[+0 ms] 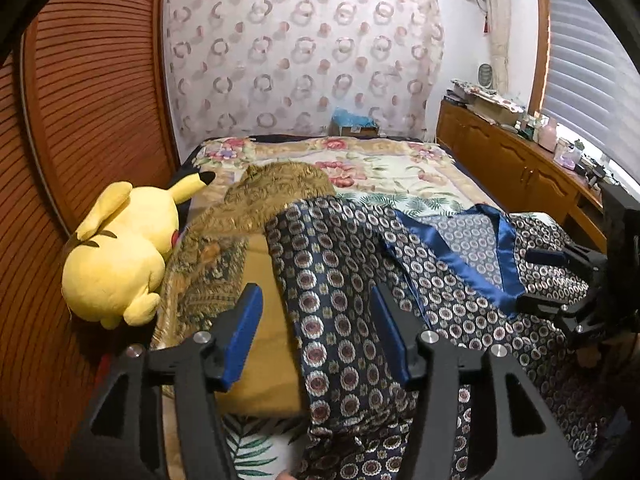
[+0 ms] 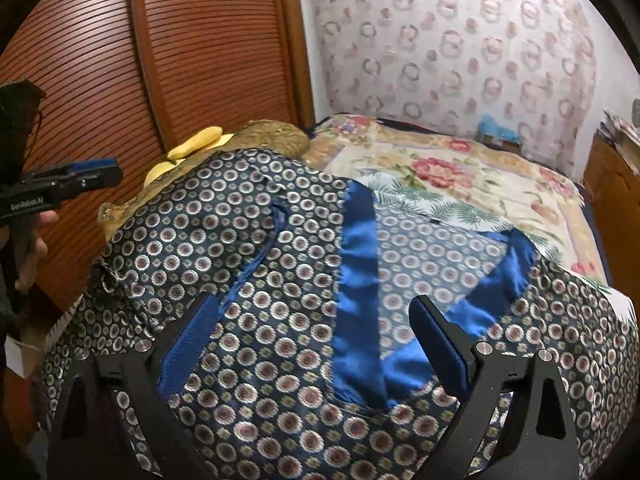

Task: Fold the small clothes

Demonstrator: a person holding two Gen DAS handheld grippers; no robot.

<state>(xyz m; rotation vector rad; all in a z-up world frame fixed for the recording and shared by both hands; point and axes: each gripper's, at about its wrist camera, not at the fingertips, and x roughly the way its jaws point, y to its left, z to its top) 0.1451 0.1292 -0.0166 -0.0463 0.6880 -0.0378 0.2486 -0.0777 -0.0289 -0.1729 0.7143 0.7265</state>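
Where the left wrist camera looks along its fingers, the left gripper (image 1: 316,320) stands partly open with nothing pressed between the blue pads (image 1: 244,332); a sleeve of the patterned navy garment (image 1: 340,280) runs up between them, apart from both. Beyond the left finger lie a mustard cloth (image 1: 264,360), a gold-brown garment (image 1: 256,204) and a yellow plush toy (image 1: 120,256). Past the right finger the garment's blue satin trim (image 1: 452,256) opens into a V, with the right gripper (image 1: 536,280) at its far side, on the floral bedspread (image 1: 400,168).

From the right wrist camera, the right gripper (image 2: 312,332) hangs wide open over the garment (image 2: 240,248), its fingers astride the satin trim (image 2: 356,280) and gripping nothing. Off beyond the left finger, a hand (image 2: 32,240) holds the left gripper (image 2: 100,174).
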